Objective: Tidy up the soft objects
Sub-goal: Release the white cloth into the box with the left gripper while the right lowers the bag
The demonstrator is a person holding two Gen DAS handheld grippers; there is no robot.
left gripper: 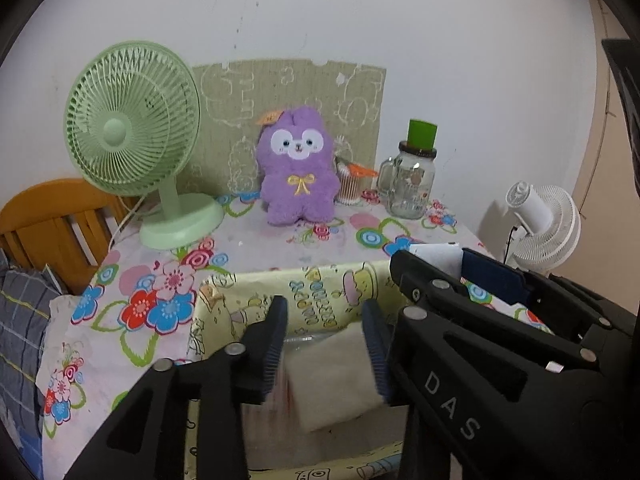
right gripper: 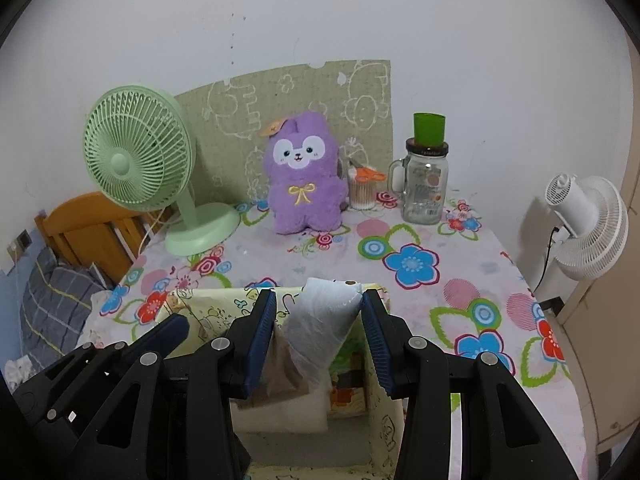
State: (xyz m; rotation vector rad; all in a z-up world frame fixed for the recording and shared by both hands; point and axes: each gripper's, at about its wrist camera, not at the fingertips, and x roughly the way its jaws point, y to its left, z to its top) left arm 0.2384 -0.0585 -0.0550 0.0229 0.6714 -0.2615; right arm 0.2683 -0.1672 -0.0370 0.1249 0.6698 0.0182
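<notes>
A yellow cartoon-print fabric bin stands at the table's near edge. My left gripper is open above it; a white soft pad lies in the bin between the fingers, apparently untouched. My right gripper holds a white tissue pack over the bin, its tip against the right finger; the jaws stand wide. The right gripper also shows in the left wrist view with the pack. A brown item and white pad lie in the bin. A purple plush sits at the back.
A green desk fan stands back left. A cotton-swab cup with orange scissors and a glass jar with green cup stand back right. A white fan is beyond the right edge, a wooden bed frame left.
</notes>
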